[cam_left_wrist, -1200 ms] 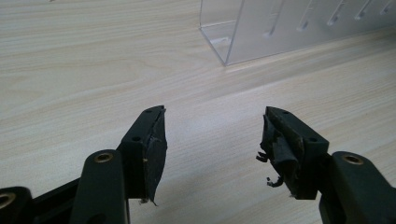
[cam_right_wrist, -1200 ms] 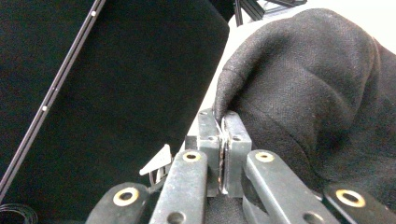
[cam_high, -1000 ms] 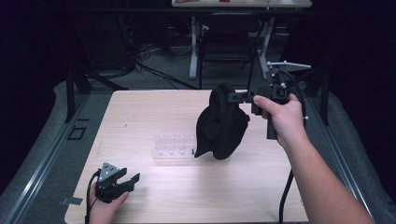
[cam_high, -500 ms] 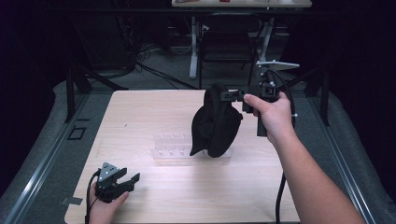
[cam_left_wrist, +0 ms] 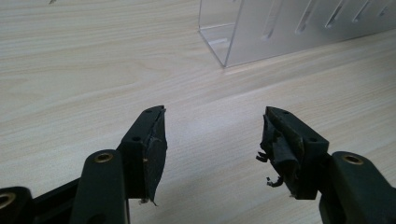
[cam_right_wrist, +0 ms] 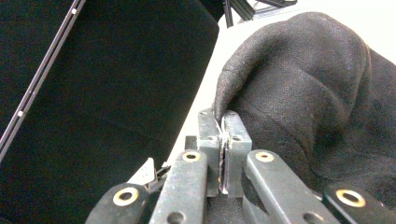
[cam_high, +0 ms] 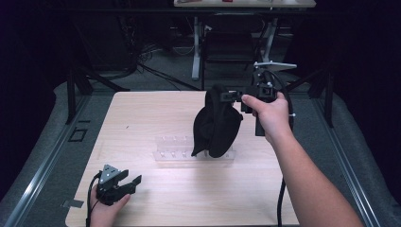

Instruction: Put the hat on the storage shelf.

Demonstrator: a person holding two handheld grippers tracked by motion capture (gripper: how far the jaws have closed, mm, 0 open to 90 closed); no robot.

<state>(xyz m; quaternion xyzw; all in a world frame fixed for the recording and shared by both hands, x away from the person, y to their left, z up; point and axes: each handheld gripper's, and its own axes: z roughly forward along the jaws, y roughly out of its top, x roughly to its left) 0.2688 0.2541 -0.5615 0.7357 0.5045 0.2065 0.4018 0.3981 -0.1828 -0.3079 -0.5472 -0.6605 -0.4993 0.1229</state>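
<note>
High view: black cloth (cam_high: pixel 215 124) hanging in the air over the middle of the table (cam_high: pixel 142 113), pinched by its top edge in the right gripper (cam_high: pixel 228 96) and drooping in a soft, bunched teardrop whose lower end dangles just above, perhaps brushing, the clear rack (cam_high: pixel 175 149). Judged about midway: cloth lifted and carried, not yet set down, spread or folded; where it should end up cannot be told. Right gripper view: jaws pressed together on a thin fold of the cloth (cam_right_wrist: pixel 299 93), coarse woven fabric, matte, with rounded creases and a slightly fuzzy weave; metal links with brass-coloured rivets below. Rack of transparent plastic, long and low, with a row of slots along its top, glossy and hard-edged, as seen close in the left gripper view (cam_left_wrist: pixel 289 28). Left gripper (cam_high: pixel 130 182) resting low at the near left corner of the table, well apart from cloth and rack, jaws spread wide with nothing between; pads (cam_left_wrist: pixel 156 149) black, worn and frayed at the edges. Table top pale wood-grain laminate, smooth, with a rounded border; dark floor and metal frames beyond.
</note>
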